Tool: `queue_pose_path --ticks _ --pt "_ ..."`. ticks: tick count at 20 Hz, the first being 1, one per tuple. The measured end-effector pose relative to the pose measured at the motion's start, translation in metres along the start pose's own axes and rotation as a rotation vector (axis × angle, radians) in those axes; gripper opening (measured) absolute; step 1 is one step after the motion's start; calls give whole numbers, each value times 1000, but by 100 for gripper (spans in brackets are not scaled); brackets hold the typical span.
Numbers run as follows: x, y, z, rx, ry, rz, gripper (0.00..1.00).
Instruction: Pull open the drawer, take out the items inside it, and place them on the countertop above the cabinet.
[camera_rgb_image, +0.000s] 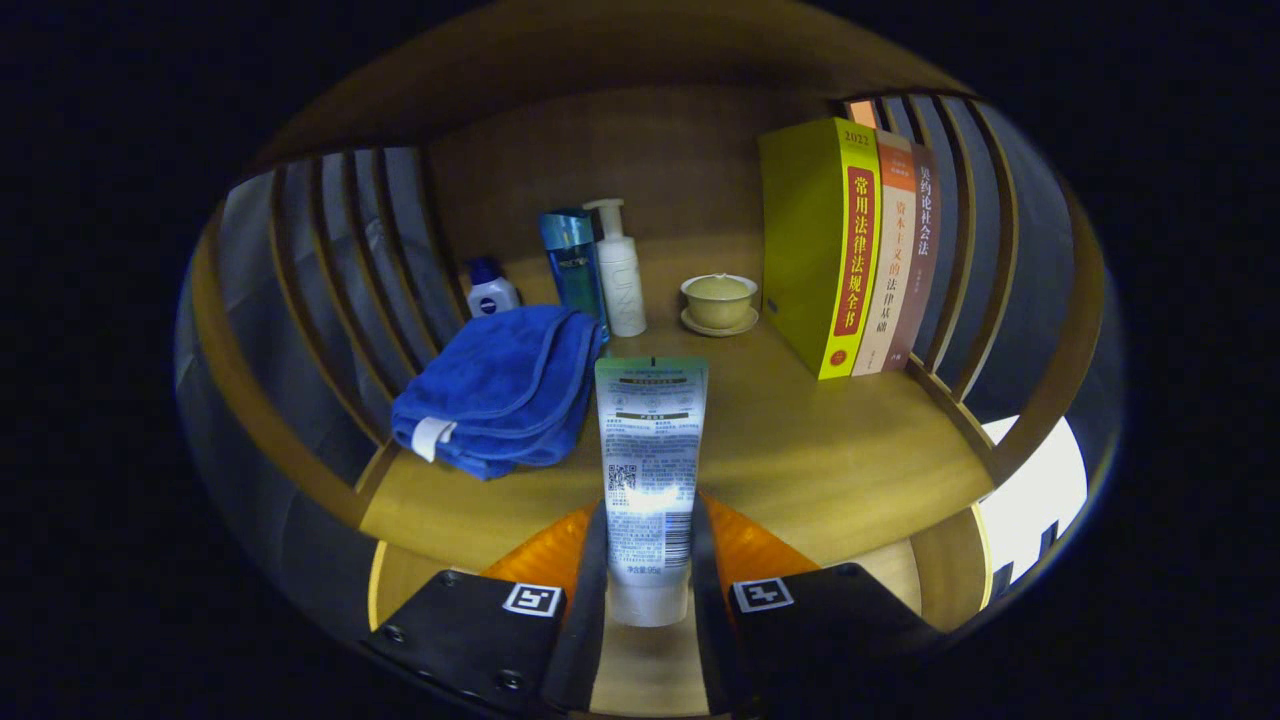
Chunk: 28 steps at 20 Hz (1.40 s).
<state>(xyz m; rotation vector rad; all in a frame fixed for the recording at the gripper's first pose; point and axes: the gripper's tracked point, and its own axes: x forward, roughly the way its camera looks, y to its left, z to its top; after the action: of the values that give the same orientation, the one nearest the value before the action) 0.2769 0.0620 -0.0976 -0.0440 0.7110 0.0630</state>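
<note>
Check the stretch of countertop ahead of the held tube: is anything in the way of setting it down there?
Nothing visible blocks it. The tool is shut on the tube, held over bare countertop. The blue towel lies to one side, the bottles and lidded cup stand beyond the tube's tip, and the books stand to the other side.

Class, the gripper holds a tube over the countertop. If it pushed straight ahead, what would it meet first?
Probably the white pump bottle: it stands just beyond the tube held in the gripper, though depth is unclear.
</note>
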Motion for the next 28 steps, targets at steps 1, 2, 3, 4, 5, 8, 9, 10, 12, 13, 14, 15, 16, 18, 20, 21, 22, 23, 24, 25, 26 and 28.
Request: queue_pose_path --ticks 1,2,3,4,5,8,9,10,12,13,14,15,16,18,20,21,22,23,24,25,26,28 --pt "6 -2 -1 6 5 -6 48" --pt "12 -1 -3 6 20 -5 49" --pt "16 -1 -1 12 16 -6 49" --pt "20 -3 -2 17 20 -11 49" --pt "23 -3 0 23 17 -14 49" --pt "28 -5 -2 35 24 -22 48" --pt "29 -5 -3 34 27 -25 49" --pt "31 -6 -5 32 34 -32 49" --pt "32 -7 -10 22 48 -41 50" --pt "34 -7 -13 23 53 -43 51" --pt "37 -6 -11 30 38 -43 52" --pt "40 -7 -11 34 32 -45 52" --pt "39 -7 -11 35 29 -43 53" --pt "40 -8 -10 33 24 -39 55" --pt "39 -7 -10 33 21 -29 58" --pt "40 -9 -10 35 15 -29 59" --pt "37 -10 -7 42 3 -24 61" --pt "35 -10 -4 50 -13 -16 67" --pt "32 -12 0 58 -33 -16 72" --pt "28 -13 3 62 -51 -13 78" --pt "25 -14 5 63 -64 -10 79" --pt "18 -16 7 53 -82 -9 90"
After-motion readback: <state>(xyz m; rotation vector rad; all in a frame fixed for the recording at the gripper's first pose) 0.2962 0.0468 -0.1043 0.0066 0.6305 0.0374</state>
